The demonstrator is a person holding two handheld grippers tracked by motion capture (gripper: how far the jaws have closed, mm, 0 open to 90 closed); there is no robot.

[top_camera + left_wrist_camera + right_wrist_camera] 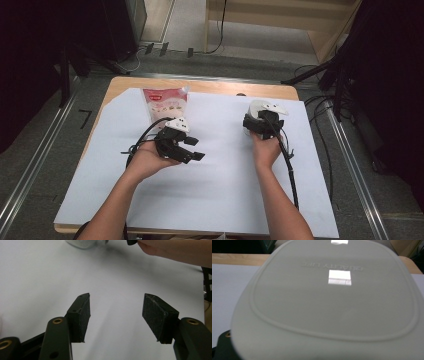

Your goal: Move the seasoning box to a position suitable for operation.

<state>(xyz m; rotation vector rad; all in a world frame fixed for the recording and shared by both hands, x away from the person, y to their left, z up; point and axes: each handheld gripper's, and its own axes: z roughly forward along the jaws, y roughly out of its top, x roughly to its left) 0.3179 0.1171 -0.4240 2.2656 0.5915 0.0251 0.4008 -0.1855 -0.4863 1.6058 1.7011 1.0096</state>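
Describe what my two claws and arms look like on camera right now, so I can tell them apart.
Both are black handheld units. The left claw carries a white three-cornered plate and a black cable looping behind it; its fingers are black blocks with rough dark pads and brass-coloured rivets. The right claw has a similar white plate, with a black cable trailing along the forearm. Both forearms are bare, no sleeves.

Both bare forearms come in from the bottom of the high view. The left hand [147, 159] grips the left gripper [196, 149] from beneath and holds it roughly level, pointing across toward the right hand [266, 150]; its two black jaws stand well apart with nothing between them. The right gripper [264, 121] is held farther from the person's body than the left one, its cable trailing back along the right forearm; its jaws are hidden.
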